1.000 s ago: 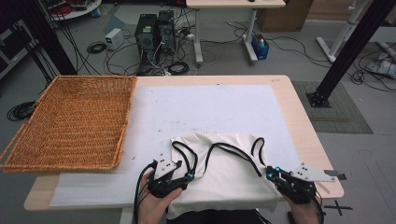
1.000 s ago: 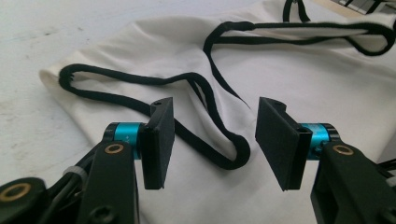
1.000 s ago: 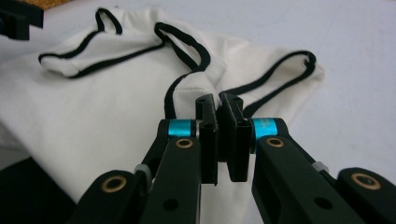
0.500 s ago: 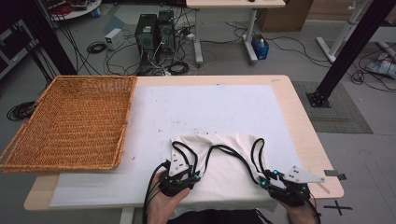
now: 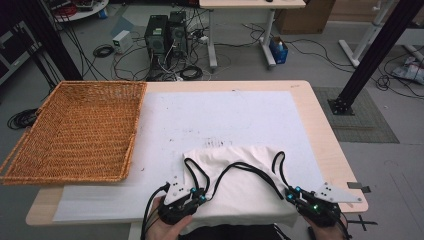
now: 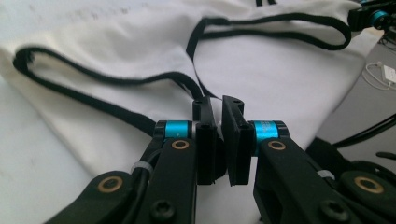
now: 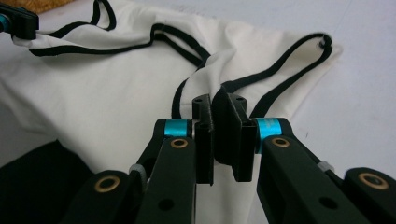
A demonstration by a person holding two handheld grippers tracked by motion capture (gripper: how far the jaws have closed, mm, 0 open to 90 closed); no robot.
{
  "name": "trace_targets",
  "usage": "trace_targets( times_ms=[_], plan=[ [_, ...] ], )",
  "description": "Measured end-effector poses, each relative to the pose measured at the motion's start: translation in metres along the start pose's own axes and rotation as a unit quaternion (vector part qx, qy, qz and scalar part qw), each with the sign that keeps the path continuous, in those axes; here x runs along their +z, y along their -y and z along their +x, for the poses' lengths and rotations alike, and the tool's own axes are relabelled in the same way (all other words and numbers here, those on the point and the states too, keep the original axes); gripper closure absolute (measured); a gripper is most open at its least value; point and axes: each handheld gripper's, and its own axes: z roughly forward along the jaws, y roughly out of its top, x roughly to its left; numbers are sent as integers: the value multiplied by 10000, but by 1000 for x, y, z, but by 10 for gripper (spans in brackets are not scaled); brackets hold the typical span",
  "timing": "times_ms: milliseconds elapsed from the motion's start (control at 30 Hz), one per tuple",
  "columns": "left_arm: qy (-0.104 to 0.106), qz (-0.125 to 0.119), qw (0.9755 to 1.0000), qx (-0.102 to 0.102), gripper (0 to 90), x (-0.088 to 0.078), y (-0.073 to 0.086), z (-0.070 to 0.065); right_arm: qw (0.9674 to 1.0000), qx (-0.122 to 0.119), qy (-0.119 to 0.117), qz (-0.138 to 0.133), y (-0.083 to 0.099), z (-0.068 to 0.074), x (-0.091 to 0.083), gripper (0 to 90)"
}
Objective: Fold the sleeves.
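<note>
White top [image 5: 240,187] lies flat at the bench's [image 5: 320,125] near edge, hem hanging toward the person, black-trimmed straps pointing away. Left tongs [image 6: 218,135] have just closed, pinching the fabric near its left strap; right tongs [image 7: 219,135] are clamped on the fabric by the right strap. Both grips look set. No fold made yet, I'd say, and the basket [image 5: 75,132] sits well apart at left.
</note>
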Motion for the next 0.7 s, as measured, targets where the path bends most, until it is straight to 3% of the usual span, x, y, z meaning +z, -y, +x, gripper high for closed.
trace_targets(
  times_ms=[200,267,333,400,533,633,700],
  plan=[
    [-51,192,9998,14,833,-2,12,-1,9995,149,-93,269,21,2,2,806],
    [-11,125,9999,20,793,-4,10,0,9995,193,15,232,22,2,1,647],
    [-133,-111,9998,-43,663,-8,7,1,9996,221,29,189,19,2,-1,520],
    [-268,-323,9990,-133,549,-12,4,4,9996,244,57,106,14,2,-3,456],
    [-469,-538,9973,-150,460,-17,-4,8,9995,299,67,52,5,0,-3,285],
    [-552,-554,9969,-100,444,-18,-11,11,9995,288,139,44,0,-5,1,285],
    [-568,-579,9967,-67,444,-16,-13,12,9994,306,169,-29,-5,-9,3,417]
  ],
)
